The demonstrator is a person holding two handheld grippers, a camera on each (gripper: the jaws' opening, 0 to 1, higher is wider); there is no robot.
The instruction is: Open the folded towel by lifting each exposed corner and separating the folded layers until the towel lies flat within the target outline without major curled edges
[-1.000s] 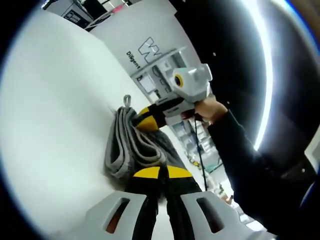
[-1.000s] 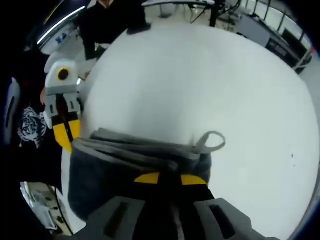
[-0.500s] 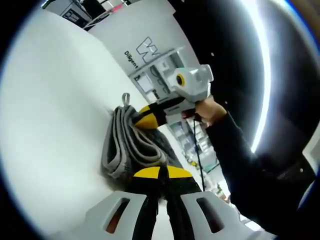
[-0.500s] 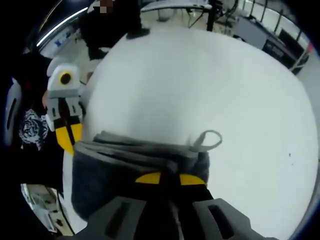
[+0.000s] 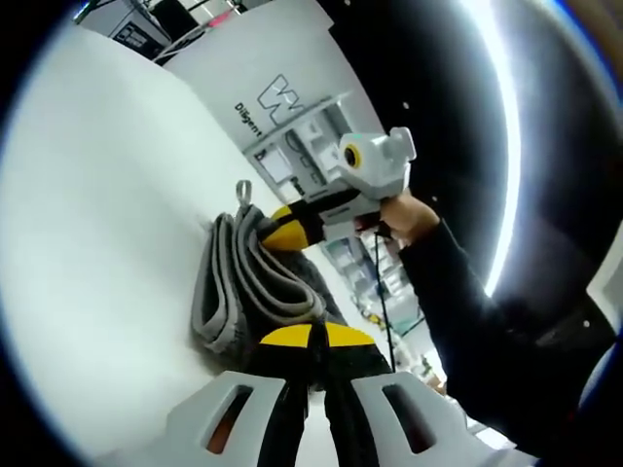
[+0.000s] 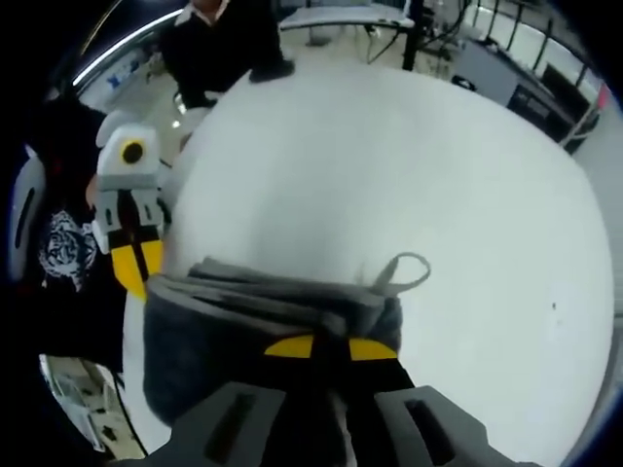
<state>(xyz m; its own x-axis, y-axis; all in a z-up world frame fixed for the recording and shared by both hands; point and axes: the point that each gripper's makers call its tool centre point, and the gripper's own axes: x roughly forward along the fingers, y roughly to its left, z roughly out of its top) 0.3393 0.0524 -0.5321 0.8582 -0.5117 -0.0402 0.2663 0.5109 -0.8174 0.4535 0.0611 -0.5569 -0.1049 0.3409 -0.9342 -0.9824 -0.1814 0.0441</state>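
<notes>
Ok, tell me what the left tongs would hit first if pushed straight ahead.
The left tongs already appear shut on the folded grey towel, so the towel itself comes first. Beyond it sit the right tongs, gripping the towel's far end, though depth is hard to judge.

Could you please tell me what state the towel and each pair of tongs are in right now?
towel: still folded in layers, gripped at two edges, over the white table
hanging loop: free, sticking out from one corner
left tongs: shut on towel
right tongs: shut on towel
</notes>
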